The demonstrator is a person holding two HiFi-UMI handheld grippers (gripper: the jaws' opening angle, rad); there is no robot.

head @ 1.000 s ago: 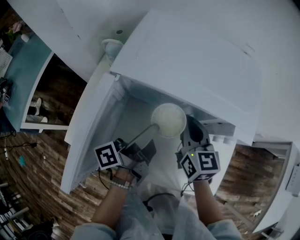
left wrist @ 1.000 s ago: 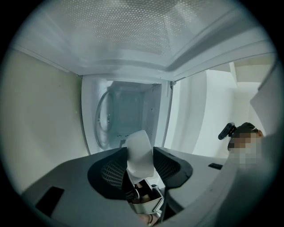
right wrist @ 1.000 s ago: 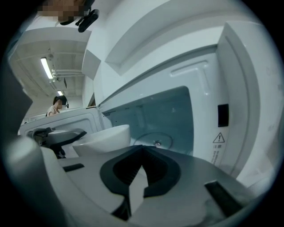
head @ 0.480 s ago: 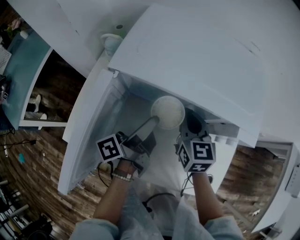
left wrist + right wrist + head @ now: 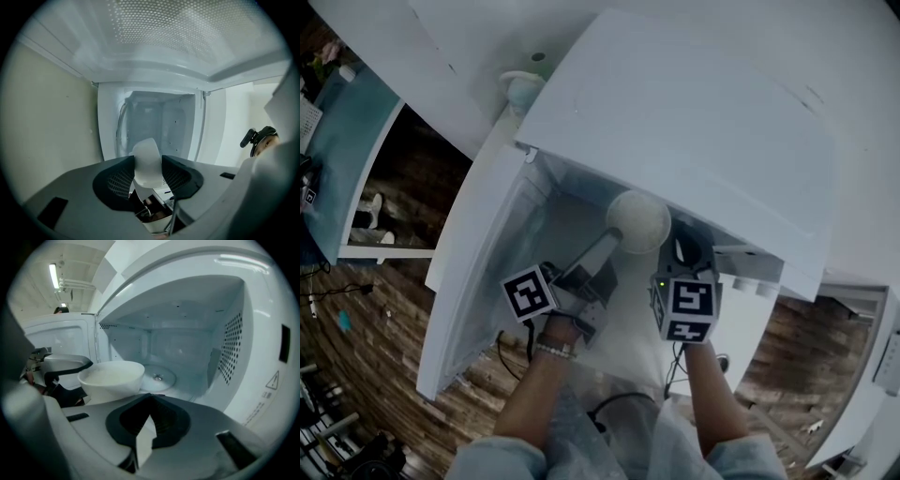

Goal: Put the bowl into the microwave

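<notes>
Two tools: left tool [image 5: 602, 253] grips bowl [image 5: 638, 222] by its rim; right tool [image 5: 148, 423] clenched, empty.
Bowl: at microwave [image 5: 694, 122] mouth, 1 o'clock of left tool, short of turntable [image 5: 158, 377].
Risk: one-sided rim grip may let bowl tip or clip right tool.

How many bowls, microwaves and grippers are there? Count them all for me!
bowl: 1
microwave: 1
grippers, the left gripper and the right gripper: 2
Total: 4
</notes>
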